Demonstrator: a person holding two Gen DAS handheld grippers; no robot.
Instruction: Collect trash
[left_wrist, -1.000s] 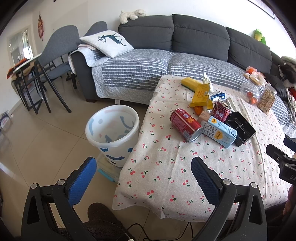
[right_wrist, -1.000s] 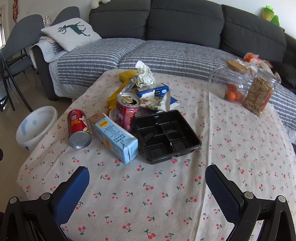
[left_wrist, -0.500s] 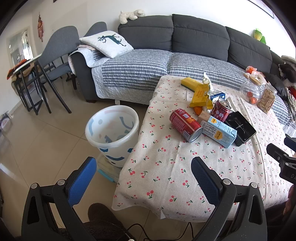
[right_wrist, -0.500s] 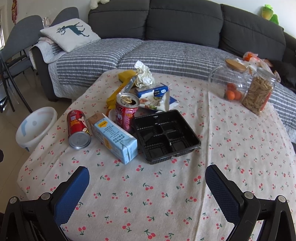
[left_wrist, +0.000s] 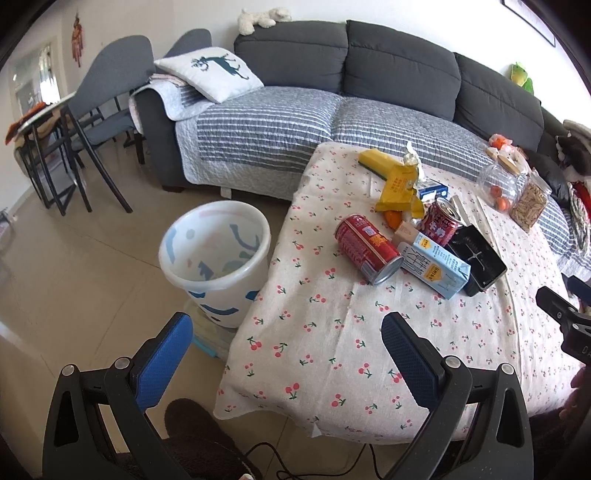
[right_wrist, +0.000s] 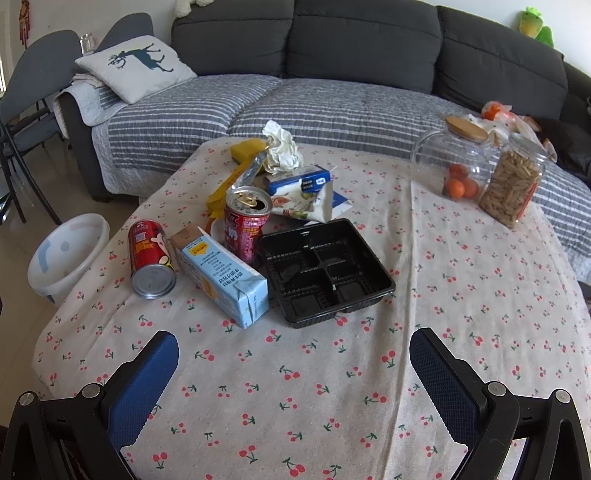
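Trash lies in a cluster on the cherry-print tablecloth (right_wrist: 332, 387): a red can (right_wrist: 149, 258) on its side, a light blue carton (right_wrist: 225, 277), an upright opened red can (right_wrist: 245, 221), a black plastic tray (right_wrist: 325, 273), a yellow wrapper (left_wrist: 399, 184), a crumpled tissue (right_wrist: 280, 147) and snack packets (right_wrist: 306, 192). A white bin (left_wrist: 218, 258) stands on the floor left of the table. My left gripper (left_wrist: 288, 339) is open and empty over the table's near left corner. My right gripper (right_wrist: 295, 362) is open and empty, short of the tray.
Two glass jars (right_wrist: 484, 173) stand at the table's far right. A grey sofa (right_wrist: 332, 92) with a deer pillow (right_wrist: 136, 66) runs behind the table. Chairs (left_wrist: 103, 110) stand at the far left. A cable (left_wrist: 280, 461) lies on the floor below.
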